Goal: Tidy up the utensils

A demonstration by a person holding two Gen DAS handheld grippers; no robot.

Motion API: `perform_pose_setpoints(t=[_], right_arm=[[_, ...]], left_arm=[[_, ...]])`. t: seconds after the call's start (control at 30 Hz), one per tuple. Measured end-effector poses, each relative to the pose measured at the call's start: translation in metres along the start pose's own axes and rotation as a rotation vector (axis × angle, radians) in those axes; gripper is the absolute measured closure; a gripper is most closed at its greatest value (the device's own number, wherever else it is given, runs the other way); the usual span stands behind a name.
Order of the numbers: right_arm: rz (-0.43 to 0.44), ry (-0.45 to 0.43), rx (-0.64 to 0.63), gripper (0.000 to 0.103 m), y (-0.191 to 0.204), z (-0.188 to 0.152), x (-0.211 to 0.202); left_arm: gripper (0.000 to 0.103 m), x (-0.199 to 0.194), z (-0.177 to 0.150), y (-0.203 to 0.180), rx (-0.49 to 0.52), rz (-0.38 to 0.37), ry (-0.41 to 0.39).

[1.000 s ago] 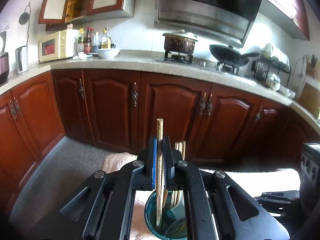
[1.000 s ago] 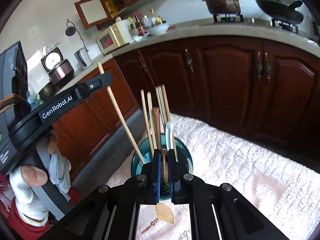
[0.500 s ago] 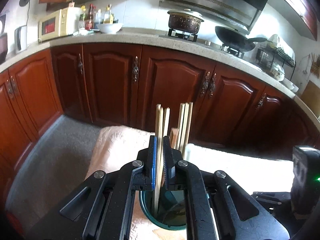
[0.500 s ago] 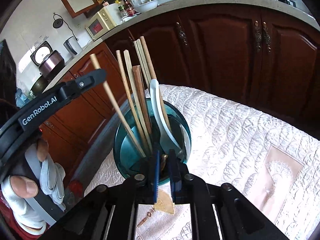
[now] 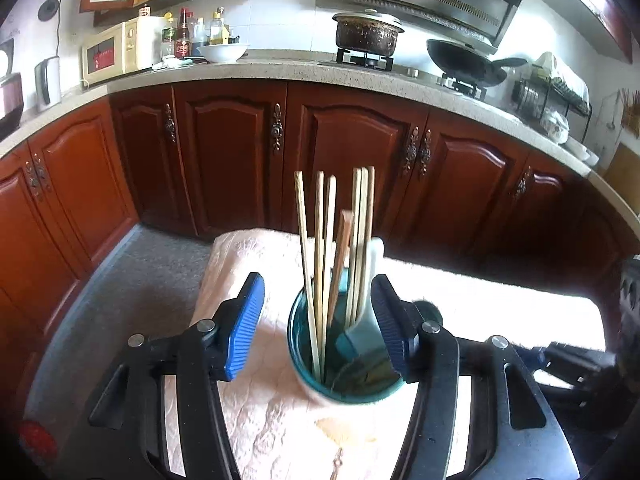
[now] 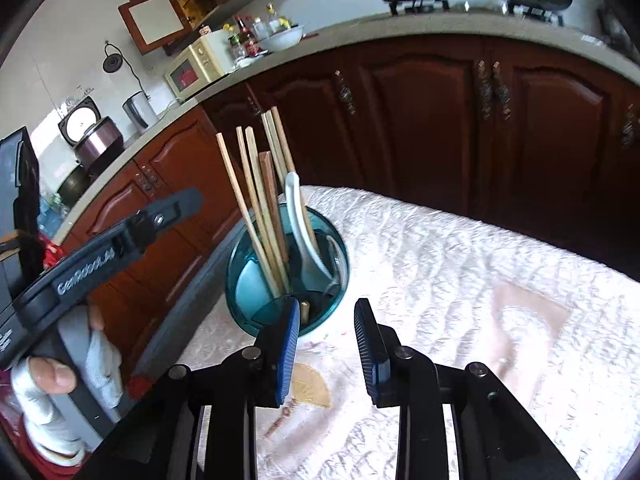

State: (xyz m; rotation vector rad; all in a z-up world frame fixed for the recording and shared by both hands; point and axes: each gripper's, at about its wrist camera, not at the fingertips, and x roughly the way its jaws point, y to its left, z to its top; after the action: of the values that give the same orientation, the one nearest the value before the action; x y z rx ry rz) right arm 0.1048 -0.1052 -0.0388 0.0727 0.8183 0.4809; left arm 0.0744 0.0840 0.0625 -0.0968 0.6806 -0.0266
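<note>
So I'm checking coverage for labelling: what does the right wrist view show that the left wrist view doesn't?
Only the right wrist view shows the person's hand on the left hand-held gripper's handle, the rice cooker and the white spoon's full curve. Only the left wrist view shows the dish rack. Both show the teal cup of chopsticks on the cloth-covered table, the microwave and the stove pot. Both grippers' jaws are opening, empty.

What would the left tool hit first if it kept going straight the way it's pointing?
Probably the teal cup of chopsticks: it sits between the opening jaws of the left tool, untouched. Depth is unclear.
</note>
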Motion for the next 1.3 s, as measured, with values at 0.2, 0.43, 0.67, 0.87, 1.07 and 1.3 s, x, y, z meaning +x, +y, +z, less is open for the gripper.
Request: perform_pose_setpoints(t=[0.2,0.43,0.67,0.87,1.07,1.3], right_arm=[[-0.068,-0.077,-0.001,0.068,0.005,-0.012,-0.027],[-0.097,-0.113,-0.005,0.065,0.011,-0.020,-0.049],[-0.113,-0.140,-0.007,0.061,0.021,-0.024,-0.066],[-0.122,-0.155,-0.021,0.060,0.031,-0.027,-0.076],[-0.126,-0.159,-0.022,0.059,0.036,-0.026,-0.079],[-0.130,-0.153,-0.023,0.059,0.037,-0.025,-0.078]], left_arm=[[0.048,-0.018,-0.024,-0.009,0.025,0.062,0.004],[0.048,-0.043,-0.047,-0.020,0.053,0.101,-0.015],[0.048,-0.067,-0.054,-0.020,0.052,0.126,-0.061],[0.048,-0.080,-0.054,-0.017,0.038,0.143,-0.092],[0.048,-0.089,-0.056,-0.016,0.032,0.152,-0.110],[0.048,-0.090,-0.056,-0.016,0.036,0.157,-0.110]])
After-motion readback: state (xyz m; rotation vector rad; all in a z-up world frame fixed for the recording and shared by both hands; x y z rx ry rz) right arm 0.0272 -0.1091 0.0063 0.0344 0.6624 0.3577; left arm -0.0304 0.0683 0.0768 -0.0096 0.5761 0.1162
